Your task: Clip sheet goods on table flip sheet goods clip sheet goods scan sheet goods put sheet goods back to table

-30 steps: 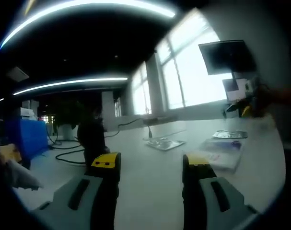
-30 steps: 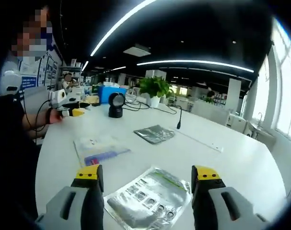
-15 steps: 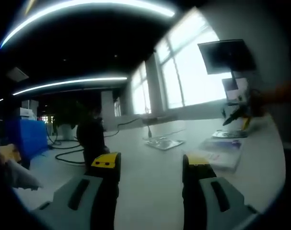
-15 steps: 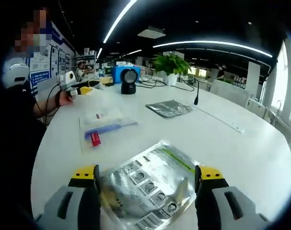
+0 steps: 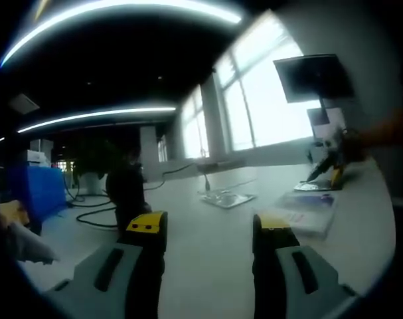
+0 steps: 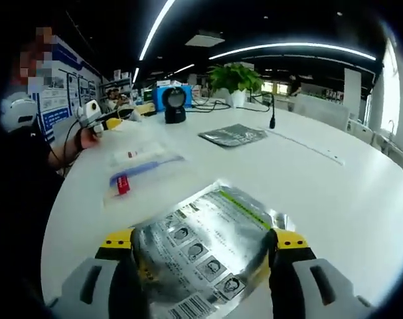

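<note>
Each hand-held gripper, left (image 5: pixel 209 234) and right (image 6: pixel 201 247), has grey moulded jaw bodies with dark slots, black fingers and yellow tips. Person's sleeve (image 6: pixel 18 173) is black.

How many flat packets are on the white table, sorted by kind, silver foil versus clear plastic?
Silver foil packets: 2, the large one between the right gripper jaws and a smaller one farther off.
Clear plastic packet: 1.
Total: 3.

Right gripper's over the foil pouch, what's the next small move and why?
Probably close the right gripper on the silver pouch. Its near part lies between the open jaws on the white table, so a clamp should catch it before the flip.
</note>
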`<state>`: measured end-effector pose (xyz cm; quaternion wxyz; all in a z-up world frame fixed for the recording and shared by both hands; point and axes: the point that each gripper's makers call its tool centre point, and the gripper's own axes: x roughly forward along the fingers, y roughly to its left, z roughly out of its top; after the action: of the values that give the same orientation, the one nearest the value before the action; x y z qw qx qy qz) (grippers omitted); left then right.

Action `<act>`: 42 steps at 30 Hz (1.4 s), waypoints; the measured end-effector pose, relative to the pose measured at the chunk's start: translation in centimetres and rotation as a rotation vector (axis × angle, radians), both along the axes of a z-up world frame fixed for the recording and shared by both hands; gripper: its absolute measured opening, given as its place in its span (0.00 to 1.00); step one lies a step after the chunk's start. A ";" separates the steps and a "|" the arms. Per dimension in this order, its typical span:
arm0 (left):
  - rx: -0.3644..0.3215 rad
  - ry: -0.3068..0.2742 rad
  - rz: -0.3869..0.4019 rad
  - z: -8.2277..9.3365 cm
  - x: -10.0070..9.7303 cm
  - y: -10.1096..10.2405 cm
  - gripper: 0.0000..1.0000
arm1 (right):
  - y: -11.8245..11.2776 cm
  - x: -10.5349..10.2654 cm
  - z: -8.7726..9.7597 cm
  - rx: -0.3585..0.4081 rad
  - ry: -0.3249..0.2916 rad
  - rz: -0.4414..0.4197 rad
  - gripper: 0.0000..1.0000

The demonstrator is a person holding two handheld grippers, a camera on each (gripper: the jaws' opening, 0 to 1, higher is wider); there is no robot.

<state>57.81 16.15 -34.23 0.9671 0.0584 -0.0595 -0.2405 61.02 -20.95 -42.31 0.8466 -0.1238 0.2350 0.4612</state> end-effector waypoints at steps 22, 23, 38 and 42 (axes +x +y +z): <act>-0.001 -0.003 -0.009 0.1 -0.2 -0.2 0.44 | 1.3 -0.5 0.5 -0.015 0.000 -0.138 0.66; 0.000 -0.003 -0.008 0.1 -0.2 -0.2 0.44 | 1.3 -0.5 0.7 -0.015 -0.009 -0.128 0.64; 0.004 0.000 -0.002 0.0 -0.1 -0.1 0.44 | -0.1 -0.8 -0.5 -0.036 0.009 -0.049 0.70; 0.001 -0.003 -0.005 0.1 -0.1 -0.1 0.44 | 0.2 -0.5 -0.4 -0.019 -0.008 -0.130 0.72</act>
<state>57.70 16.04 -34.11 0.9664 0.0590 -0.0611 -0.2426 60.47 -20.78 -42.69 0.8744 -0.1183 0.2437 0.4026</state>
